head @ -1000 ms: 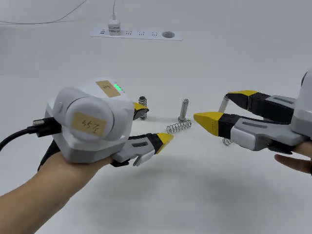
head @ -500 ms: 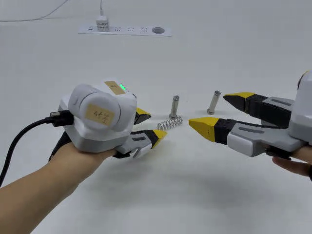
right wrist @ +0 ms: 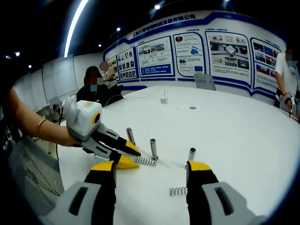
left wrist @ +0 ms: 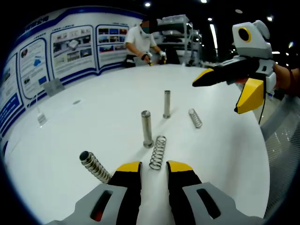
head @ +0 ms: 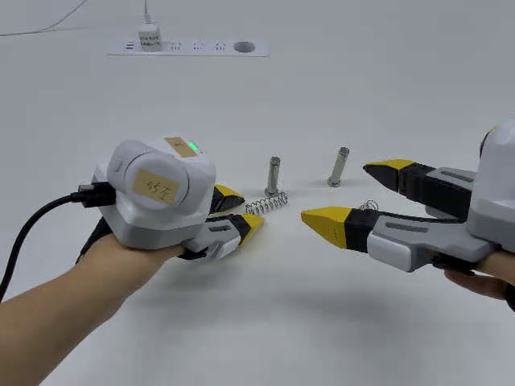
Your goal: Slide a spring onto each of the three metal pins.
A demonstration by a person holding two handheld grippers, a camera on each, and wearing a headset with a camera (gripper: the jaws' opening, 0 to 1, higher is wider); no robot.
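Observation:
Two bare metal pins (head: 273,175) (head: 339,166) stand upright on the white table. A third pin (left wrist: 93,164) carries a spring and is beside my left jaw. One loose spring (head: 265,206) lies at the foot of the middle pin. Its near end reaches the tips of my left gripper (head: 241,207), which is open and narrow, not clamped on it (left wrist: 158,151). Another loose spring (right wrist: 178,191) lies on the table between the wide-open jaws of my right gripper (head: 352,193), untouched.
A white power strip (head: 189,47) with a plugged charger lies at the table's far edge. The left gripper's black cable (head: 32,225) trails off to the left. People stand beyond the table (left wrist: 140,40).
My left gripper has come closer to the lying spring and its jaws have narrowed. The right gripper has drawn back a little from the right pin. The head camera has shifted.

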